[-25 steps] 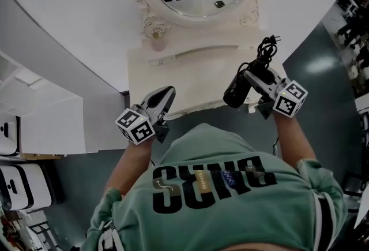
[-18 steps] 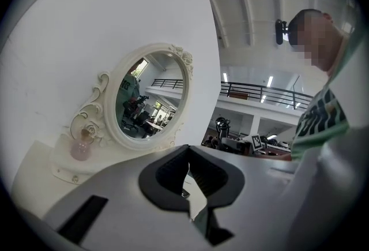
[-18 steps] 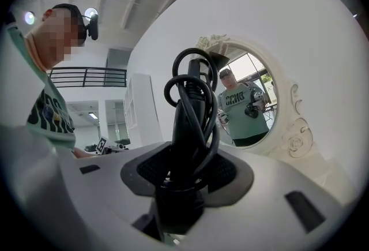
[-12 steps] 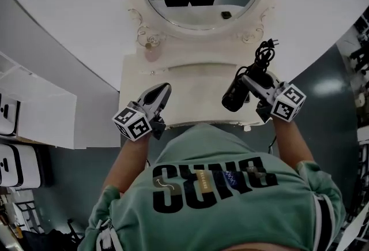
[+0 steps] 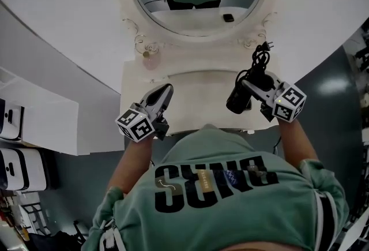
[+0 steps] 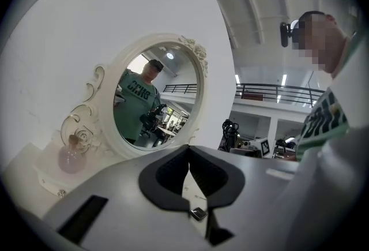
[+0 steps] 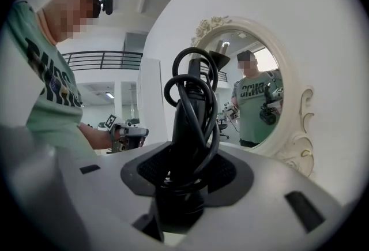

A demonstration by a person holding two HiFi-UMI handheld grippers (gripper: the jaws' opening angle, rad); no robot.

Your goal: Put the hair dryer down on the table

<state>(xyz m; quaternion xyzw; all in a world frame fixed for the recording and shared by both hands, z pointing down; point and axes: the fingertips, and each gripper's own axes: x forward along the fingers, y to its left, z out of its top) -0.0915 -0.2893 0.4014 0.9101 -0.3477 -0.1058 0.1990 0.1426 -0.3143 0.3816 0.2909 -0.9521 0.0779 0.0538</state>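
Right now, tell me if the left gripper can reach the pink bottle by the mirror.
Probably yes: left gripper is empty, jaws together, and only bare table lies before the pink bottle.

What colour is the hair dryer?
The hair dryer is black, with a black cord wrapped around it; the right gripper view shows it best.

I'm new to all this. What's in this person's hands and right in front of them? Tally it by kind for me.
Grippers: 2 (left gripper, right gripper)
Hair dryer: 1, held in the right gripper's fingers
Mirror: 1
Table: 1
Total: 5
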